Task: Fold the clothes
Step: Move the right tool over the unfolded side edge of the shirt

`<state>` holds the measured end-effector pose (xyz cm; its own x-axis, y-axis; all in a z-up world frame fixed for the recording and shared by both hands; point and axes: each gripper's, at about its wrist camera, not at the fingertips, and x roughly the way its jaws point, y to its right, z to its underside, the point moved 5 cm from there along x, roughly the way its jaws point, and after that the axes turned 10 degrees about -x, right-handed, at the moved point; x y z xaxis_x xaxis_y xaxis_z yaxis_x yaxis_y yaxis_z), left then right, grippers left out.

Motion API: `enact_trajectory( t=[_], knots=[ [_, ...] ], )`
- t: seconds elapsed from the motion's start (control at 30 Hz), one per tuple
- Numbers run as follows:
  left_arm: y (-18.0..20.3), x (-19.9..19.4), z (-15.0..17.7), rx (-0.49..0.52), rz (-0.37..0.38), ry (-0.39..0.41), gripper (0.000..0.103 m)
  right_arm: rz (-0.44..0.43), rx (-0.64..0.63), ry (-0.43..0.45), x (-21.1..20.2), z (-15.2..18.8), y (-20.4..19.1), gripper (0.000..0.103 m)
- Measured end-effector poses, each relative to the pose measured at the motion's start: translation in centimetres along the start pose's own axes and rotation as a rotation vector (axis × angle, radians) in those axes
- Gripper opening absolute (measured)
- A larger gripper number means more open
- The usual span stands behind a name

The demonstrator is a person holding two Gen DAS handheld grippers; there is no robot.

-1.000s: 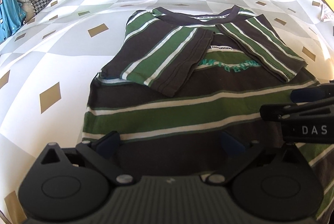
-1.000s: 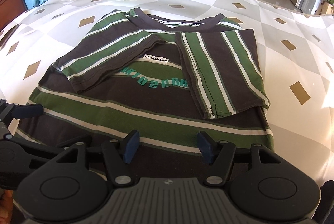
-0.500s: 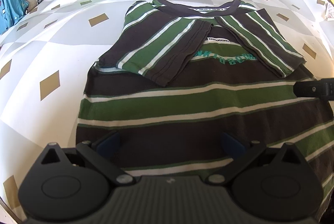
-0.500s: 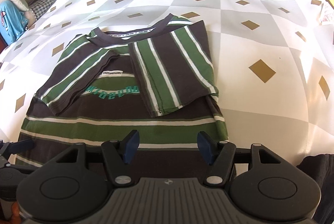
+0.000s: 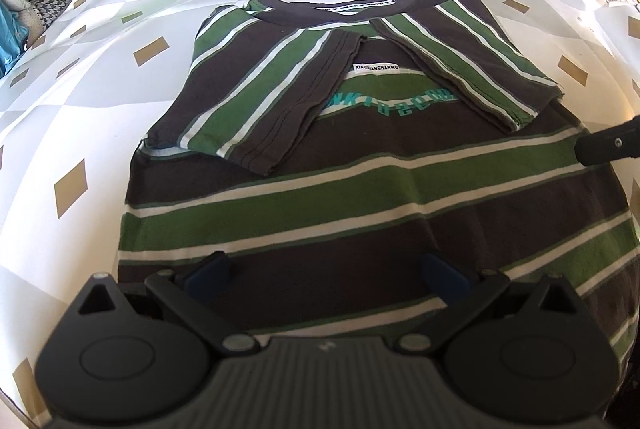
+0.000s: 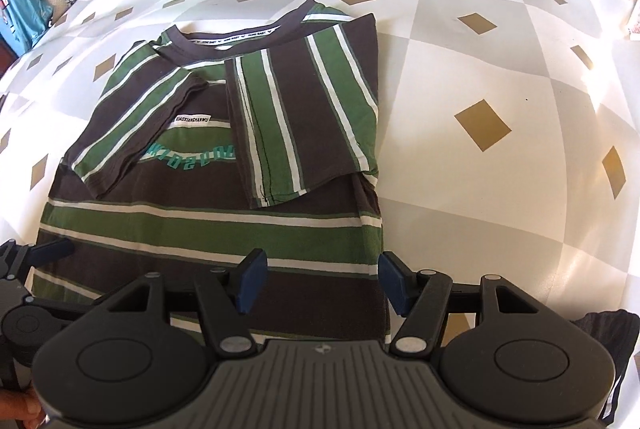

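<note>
Risk: both claws hung gaping w/ nothing between the pads, left claw [image 5: 326,271] over the near hem and right claw [image 6: 318,279] at the shirt's right edge, so a shallow pinch prob grabs only the top layer and drags the sleeves out of place. The shirt [image 5: 360,189] lay flat on the surface [image 6: 480,77], collar at the far end, both short sleeves folded inward over the chest print. Soft thin knit, dark brown w/ green and white stripes; surface cover was smooth, w/ a grey, white and gold diamond pattern, so cloth could slide.
</note>
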<state>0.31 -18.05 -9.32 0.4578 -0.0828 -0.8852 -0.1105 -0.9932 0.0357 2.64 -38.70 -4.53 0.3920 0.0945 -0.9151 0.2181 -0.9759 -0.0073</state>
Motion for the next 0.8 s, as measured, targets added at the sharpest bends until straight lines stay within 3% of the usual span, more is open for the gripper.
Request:
enact_trajectory(
  t=[0.1,0.33,0.8],
  knots=[
    [0.6,0.0,-0.3,0.067,-0.016,-0.006,0.103,0.01,-0.019,0.028,0.1,-0.8,1.0,0.06],
    [1.4,0.2,-1.1,0.211,-0.024,-0.059,0.103,-0.001,0.103,0.047,1.7,-1.9,3.8,0.06],
    [1.7,1.6,-1.9,0.148,0.077,-0.068,0.103,-0.109,0.143,0.056,3.5,-4.5,4.7,0.06]
  ],
)
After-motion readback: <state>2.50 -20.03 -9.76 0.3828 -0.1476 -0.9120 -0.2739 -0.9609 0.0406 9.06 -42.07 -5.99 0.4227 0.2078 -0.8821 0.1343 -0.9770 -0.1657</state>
